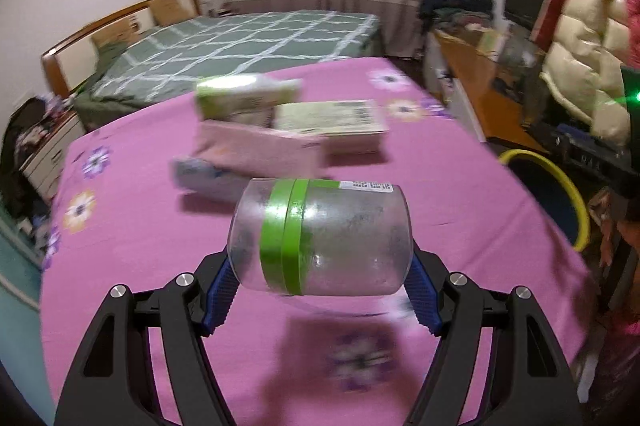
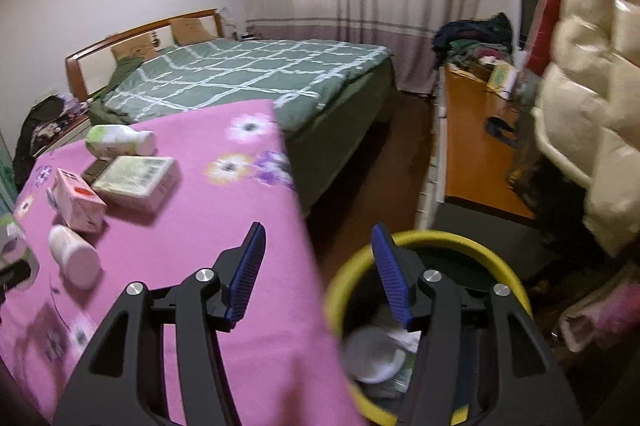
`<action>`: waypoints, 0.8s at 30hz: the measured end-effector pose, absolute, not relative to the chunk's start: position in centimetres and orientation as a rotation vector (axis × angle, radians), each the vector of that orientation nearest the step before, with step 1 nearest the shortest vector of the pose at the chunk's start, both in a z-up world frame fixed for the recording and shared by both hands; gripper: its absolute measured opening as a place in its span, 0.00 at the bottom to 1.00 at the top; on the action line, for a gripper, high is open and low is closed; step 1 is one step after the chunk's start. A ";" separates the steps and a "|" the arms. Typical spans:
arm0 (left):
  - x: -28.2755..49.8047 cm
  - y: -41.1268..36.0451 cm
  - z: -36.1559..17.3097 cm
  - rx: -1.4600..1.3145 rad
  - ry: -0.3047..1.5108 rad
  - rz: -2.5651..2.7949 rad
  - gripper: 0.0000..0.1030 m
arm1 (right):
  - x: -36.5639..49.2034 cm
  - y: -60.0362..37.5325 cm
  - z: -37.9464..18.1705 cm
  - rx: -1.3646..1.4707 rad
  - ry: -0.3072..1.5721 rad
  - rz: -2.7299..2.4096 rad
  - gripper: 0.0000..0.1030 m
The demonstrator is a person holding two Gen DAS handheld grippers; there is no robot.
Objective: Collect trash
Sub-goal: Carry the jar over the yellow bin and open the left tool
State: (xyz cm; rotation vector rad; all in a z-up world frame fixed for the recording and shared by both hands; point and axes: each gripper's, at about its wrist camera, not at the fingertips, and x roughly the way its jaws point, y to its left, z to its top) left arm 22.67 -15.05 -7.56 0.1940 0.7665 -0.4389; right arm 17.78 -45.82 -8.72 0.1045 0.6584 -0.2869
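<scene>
The left claw [image 1: 320, 280] grips a clear plastic jar [image 1: 322, 236] with a green band, its blue pads pressed against the jar's two ends, and holds it lying sideways above the pink flowered surface [image 1: 460, 193]. Beyond it lie a pink carton [image 1: 260, 149], a flat green-printed box [image 1: 332, 119], a green-and-white bottle [image 1: 244, 97] and what seems, through the blur, to be a small white container [image 1: 200, 177]. The right claw [image 2: 320, 266] is spread wide with nothing between its fingers, poised over the surface's edge and the yellow-rimmed bin [image 2: 496, 258], which stands on the floor just beside the surface and has white rubbish in it
</scene>
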 end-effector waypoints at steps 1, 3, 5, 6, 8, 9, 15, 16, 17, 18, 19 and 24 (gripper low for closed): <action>22.4 -16.2 -7.5 0.198 0.765 -0.458 0.69 | 16.6 -46.9 -8.8 0.112 0.657 -0.305 0.51; 21.6 -19.1 -7.3 0.208 0.762 -0.516 0.69 | 14.1 -49.0 -8.8 0.130 0.655 -0.341 0.52; 21.2 -22.1 -7.3 0.223 0.764 -0.568 0.69 | 11.4 -51.3 -9.0 0.154 0.653 -0.383 0.52; 21.0 -23.7 -7.4 0.232 0.769 -0.595 0.69 | 10.6 -52.0 -9.1 0.162 0.653 -0.396 0.52; 20.6 -27.2 -7.7 0.249 0.788 -0.654 0.69 | 8.7 -53.6 -9.4 0.182 0.653 -0.427 0.52; 20.4 -28.5 -7.9 0.256 0.795 -0.676 0.69 | 7.6 -54.5 -9.6 0.192 0.653 -0.446 0.52; 18.7 -38.0 -9.0 0.342 0.815 -0.809 0.69 | 3.1 -57.8 -10.3 0.241 0.649 -0.525 0.52; 18.4 -39.7 -9.2 0.358 0.815 -0.826 0.69 | 2.5 -58.3 -10.4 0.247 0.647 -0.537 0.52; 18.3 -40.6 -9.4 0.366 0.817 -0.835 0.69 | 1.9 -58.8 -10.4 0.252 0.646 -0.549 0.52; 18.3 -41.8 -9.8 0.374 0.824 -0.848 0.69 | 1.4 -59.2 -10.4 0.259 0.644 -0.561 0.52; 18.4 -42.7 -10.1 0.379 0.832 -0.861 0.69 | 0.9 -59.6 -10.5 0.266 0.641 -0.568 0.52; 19.0 -47.4 -12.2 0.406 0.873 -0.872 0.78 | -0.2 -60.4 -10.7 0.279 0.638 -0.594 0.56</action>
